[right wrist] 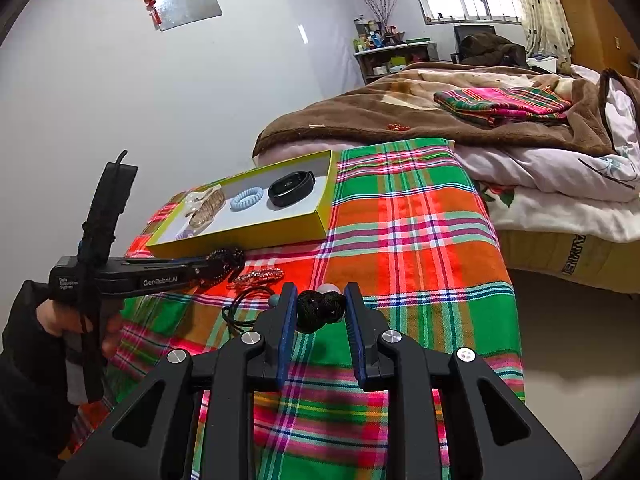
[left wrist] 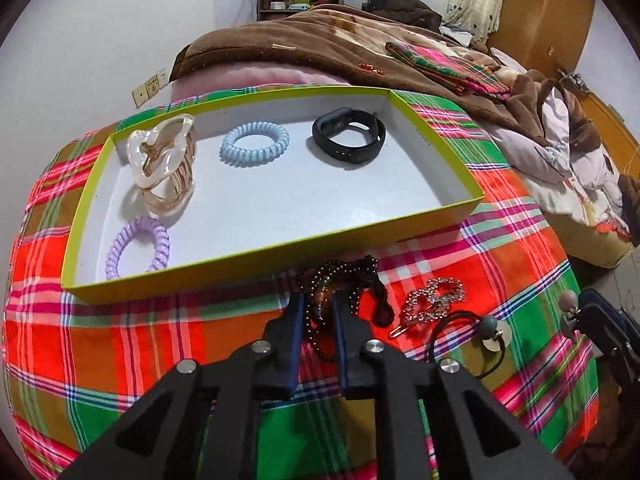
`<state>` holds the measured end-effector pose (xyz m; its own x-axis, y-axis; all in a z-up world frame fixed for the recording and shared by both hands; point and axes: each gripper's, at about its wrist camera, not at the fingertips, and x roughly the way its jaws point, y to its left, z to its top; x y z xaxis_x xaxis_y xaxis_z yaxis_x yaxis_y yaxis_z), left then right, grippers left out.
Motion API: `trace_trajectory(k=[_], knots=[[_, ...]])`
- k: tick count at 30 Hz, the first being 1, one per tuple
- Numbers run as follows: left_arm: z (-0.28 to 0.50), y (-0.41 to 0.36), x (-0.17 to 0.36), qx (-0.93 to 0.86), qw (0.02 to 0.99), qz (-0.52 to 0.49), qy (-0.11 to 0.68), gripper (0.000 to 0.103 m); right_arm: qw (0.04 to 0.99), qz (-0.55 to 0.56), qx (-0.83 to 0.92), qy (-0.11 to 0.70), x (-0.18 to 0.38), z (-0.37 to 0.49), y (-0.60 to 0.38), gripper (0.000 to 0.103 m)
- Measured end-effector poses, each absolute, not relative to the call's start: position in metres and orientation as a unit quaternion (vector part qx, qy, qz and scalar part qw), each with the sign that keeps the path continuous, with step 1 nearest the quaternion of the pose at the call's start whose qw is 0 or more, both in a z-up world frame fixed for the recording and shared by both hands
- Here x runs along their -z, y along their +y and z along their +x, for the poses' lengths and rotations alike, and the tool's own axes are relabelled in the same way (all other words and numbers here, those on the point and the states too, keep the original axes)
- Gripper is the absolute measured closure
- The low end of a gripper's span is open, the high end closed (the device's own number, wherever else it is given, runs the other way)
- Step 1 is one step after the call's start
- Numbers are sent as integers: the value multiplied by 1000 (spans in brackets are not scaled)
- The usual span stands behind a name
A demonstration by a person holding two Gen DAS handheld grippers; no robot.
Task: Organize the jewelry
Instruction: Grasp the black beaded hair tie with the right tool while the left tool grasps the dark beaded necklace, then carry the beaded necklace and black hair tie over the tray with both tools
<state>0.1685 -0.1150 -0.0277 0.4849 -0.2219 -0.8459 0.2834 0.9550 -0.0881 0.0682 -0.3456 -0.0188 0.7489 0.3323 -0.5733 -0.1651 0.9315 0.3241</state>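
Observation:
A yellow-rimmed white tray (left wrist: 276,247) lies on the plaid cloth, also seen in the right wrist view (right wrist: 240,236). It holds a pearly claw clip (left wrist: 162,160), a blue coil tie (left wrist: 255,143), a purple coil tie (left wrist: 138,248) and a black band (left wrist: 349,136). My left gripper (left wrist: 318,312) is shut on a dark bead necklace (left wrist: 344,280) just before the tray. A rhinestone clip (left wrist: 434,300) and a black elastic with beads (left wrist: 476,332) lie to its right. My right gripper (right wrist: 321,306) is open around a black knotted cord (right wrist: 320,306).
The plaid cloth (right wrist: 420,240) covers the table, whose right edge drops to the floor. A bed with a brown blanket (right wrist: 360,120) stands behind the table. A folded plaid cloth (right wrist: 500,106) lies on the bed.

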Motion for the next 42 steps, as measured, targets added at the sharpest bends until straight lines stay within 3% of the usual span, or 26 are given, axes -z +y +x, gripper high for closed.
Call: trace_trajectory(k=[4,42], knots=[[165,-113,25,151,864,22,479,96,927,128,-133,326,18,68,-346,78],[159,-81,-57,167,898,-22,405,96,945,62,-135,293,-44,104,-311,78]])
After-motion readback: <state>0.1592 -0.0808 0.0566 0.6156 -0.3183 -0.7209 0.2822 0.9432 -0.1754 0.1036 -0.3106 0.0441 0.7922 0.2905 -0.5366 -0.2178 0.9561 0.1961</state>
